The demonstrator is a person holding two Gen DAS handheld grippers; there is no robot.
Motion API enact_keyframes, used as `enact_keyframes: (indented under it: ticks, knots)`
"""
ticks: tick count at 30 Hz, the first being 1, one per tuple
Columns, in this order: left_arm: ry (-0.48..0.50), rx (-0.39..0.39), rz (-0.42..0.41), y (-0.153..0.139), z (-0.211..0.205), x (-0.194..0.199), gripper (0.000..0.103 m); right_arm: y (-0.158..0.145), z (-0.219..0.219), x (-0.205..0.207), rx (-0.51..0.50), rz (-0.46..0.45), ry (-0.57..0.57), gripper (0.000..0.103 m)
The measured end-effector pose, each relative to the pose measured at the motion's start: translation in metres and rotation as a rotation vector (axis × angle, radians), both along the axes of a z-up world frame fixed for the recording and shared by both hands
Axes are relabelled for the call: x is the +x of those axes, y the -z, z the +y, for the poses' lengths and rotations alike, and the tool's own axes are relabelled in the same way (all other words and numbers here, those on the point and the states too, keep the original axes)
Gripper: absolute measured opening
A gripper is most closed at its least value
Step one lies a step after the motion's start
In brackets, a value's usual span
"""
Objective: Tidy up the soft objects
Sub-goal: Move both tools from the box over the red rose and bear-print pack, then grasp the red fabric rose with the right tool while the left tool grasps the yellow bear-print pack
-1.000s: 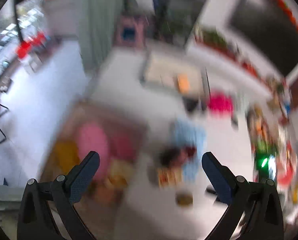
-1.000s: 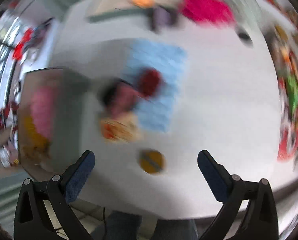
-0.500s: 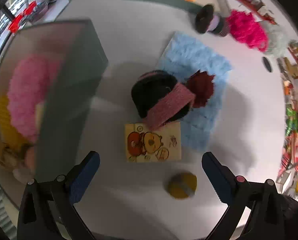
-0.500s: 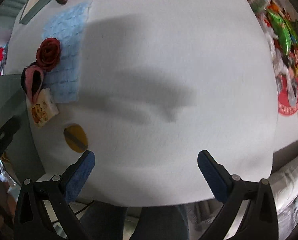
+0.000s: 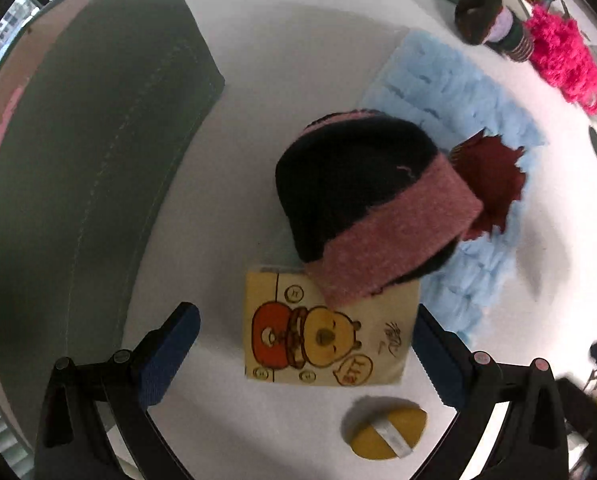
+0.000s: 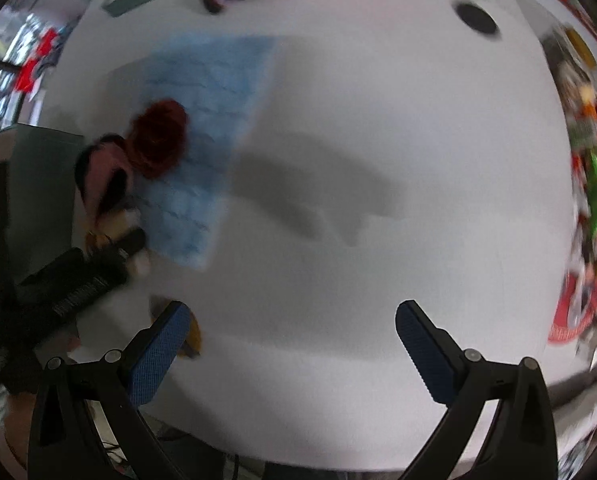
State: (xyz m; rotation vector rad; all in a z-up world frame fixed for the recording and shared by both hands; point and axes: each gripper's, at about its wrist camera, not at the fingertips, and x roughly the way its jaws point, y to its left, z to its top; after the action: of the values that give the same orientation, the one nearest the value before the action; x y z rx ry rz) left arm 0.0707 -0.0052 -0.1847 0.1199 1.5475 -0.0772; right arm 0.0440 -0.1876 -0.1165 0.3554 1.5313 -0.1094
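Observation:
My left gripper (image 5: 306, 348) is open, its fingers on either side of a yellow bear-print cloth (image 5: 326, 332) lying on the white table (image 5: 258, 60). A black and pink knit hat (image 5: 374, 208) lies partly on the cloth's far edge. A dark red pompom (image 5: 490, 176) rests on a light blue fluffy towel (image 5: 450, 92). A yellow powder puff (image 5: 386, 428) lies just below the cloth. My right gripper (image 6: 290, 340) is open and empty above bare table, right of the towel (image 6: 202, 120), pompom (image 6: 158, 136) and hat (image 6: 98, 172).
A grey-green fabric bin (image 5: 86, 160) stands at the left, pink stuff showing at its edge. A rolled dark sock bundle (image 5: 494, 16) and a magenta fluffy item (image 5: 566, 56) lie at the far right. Colourful clutter (image 6: 594, 184) lines the table's right edge.
My left gripper has dropped close to the bear-print cloth, which now sits between its fingers. My right gripper has swung, bringing the towel and pompom nearer the middle of its view.

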Motion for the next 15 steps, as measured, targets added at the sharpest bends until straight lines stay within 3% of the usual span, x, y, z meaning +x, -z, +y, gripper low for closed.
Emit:
enact_keyframes:
  ticks: [8, 15]
  knots:
    - [-0.018, -0.025, 0.000, 0.005, -0.001, 0.001, 0.103, 0.002, 0.016, 0.067, 0.035, -0.071, -0.029, 0.103]
    - [-0.048, -0.026, -0.016, 0.006, 0.005, -0.002, 0.103, 0.021, 0.034, 0.087, 0.033, -0.070, -0.068, 0.098]
